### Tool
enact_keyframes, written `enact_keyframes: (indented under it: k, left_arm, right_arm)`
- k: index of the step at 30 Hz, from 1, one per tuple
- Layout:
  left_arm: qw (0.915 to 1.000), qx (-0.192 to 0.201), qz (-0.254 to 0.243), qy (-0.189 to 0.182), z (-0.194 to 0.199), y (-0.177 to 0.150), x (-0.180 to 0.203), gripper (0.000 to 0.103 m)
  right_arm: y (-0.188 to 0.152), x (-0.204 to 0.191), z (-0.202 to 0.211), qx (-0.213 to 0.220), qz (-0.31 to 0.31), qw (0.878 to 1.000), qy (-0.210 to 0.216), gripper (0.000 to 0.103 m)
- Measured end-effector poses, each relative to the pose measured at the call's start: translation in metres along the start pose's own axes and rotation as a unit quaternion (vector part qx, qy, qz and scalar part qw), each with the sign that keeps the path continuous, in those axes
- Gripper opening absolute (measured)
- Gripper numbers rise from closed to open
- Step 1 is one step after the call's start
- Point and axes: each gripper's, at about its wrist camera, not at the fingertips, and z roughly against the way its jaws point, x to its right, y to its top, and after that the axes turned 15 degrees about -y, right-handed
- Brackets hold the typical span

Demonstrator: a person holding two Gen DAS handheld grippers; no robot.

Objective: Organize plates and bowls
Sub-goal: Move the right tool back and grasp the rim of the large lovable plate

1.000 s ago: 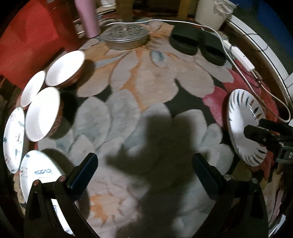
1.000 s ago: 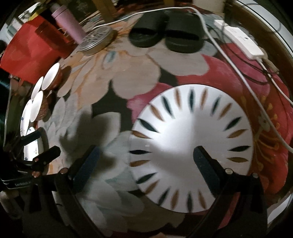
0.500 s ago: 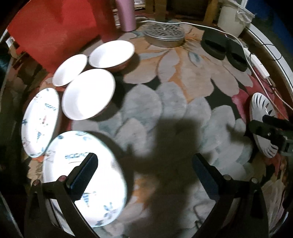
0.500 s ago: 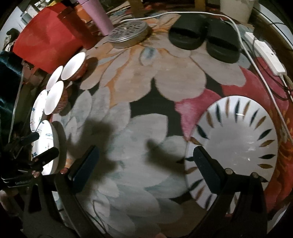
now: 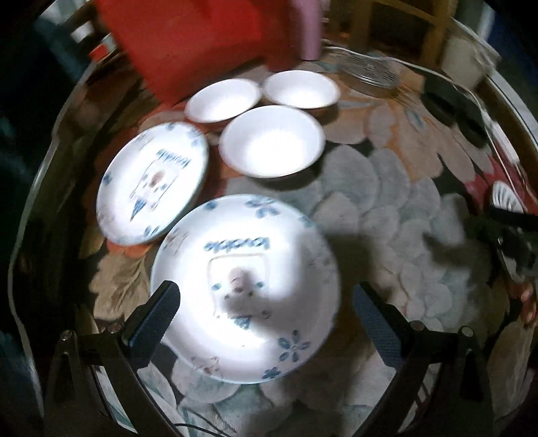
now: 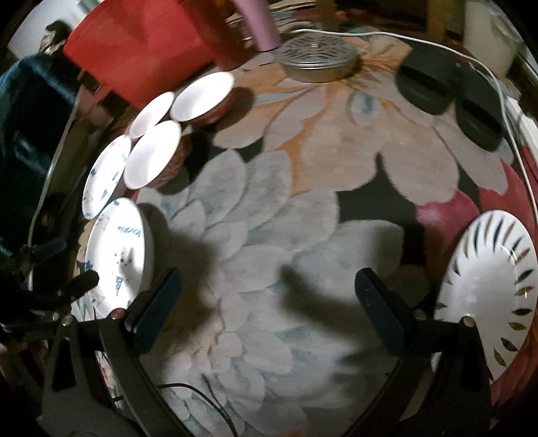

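Note:
My left gripper (image 5: 265, 311) is open and empty, hovering over a white plate with blue flowers (image 5: 245, 285) on the floral rug. A second blue-patterned plate (image 5: 151, 183) lies to its far left. Three white bowls lie beyond: the nearest (image 5: 272, 139), a left one (image 5: 222, 99) and a right one (image 5: 301, 88). My right gripper (image 6: 269, 295) is open and empty over bare rug. A white plate with dark leaf marks (image 6: 487, 295) lies to its right. The blue plates (image 6: 117, 255) and bowls (image 6: 154, 153) show at the left of the right wrist view.
A round metal lid (image 6: 317, 62), a pink bottle (image 6: 259, 23), black slippers (image 6: 447, 90) and a white cable with power strip (image 6: 504, 111) lie at the rug's far side. A red box (image 6: 141, 50) stands at the far left.
The left gripper has swung left to hover over the near blue-flowered plate. The right gripper has moved left, off the leaf-marked plate, which now lies at its right.

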Motion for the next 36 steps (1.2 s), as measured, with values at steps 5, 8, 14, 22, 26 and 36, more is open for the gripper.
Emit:
enact_keyframes:
  k: [5,8,14,22,26,36]
  left_arm:
    - [0.9981,0.009,0.061,-0.002,-0.004,-0.012,-0.036,0.102]
    - [0.9965,0.014,0.082,-0.005,-0.006,-0.018,-0.050,0.102]
    - [0.9937,0.019,0.110,-0.010,-0.011,-0.029,-0.076,0.102]
    - [0.9926,0.025,0.118,-0.006,-0.010,-0.038,-0.098,0.102]
    - [0.9915,0.028,0.126,-0.012,-0.011,-0.042,-0.108,0.102]
    - [0.9835,0.020,0.172,-0.053,-0.035,-0.040,-0.133,0.087]
  right_arm:
    - [-0.001,-0.023,-0.001,-0.002,0.027,1.000,0.004,0.103]
    - [-0.001,-0.035,-0.004,-0.006,0.041,0.999,0.006,0.103]
    - [0.002,-0.057,-0.010,-0.008,0.069,0.998,0.005,0.103]
    - [0.002,-0.085,-0.022,-0.019,0.094,0.995,0.011,0.103]
    - [0.000,-0.102,-0.031,-0.024,0.106,0.994,0.019,0.103]
    - [0.008,-0.137,-0.062,-0.058,0.114,0.990,0.049,0.085]
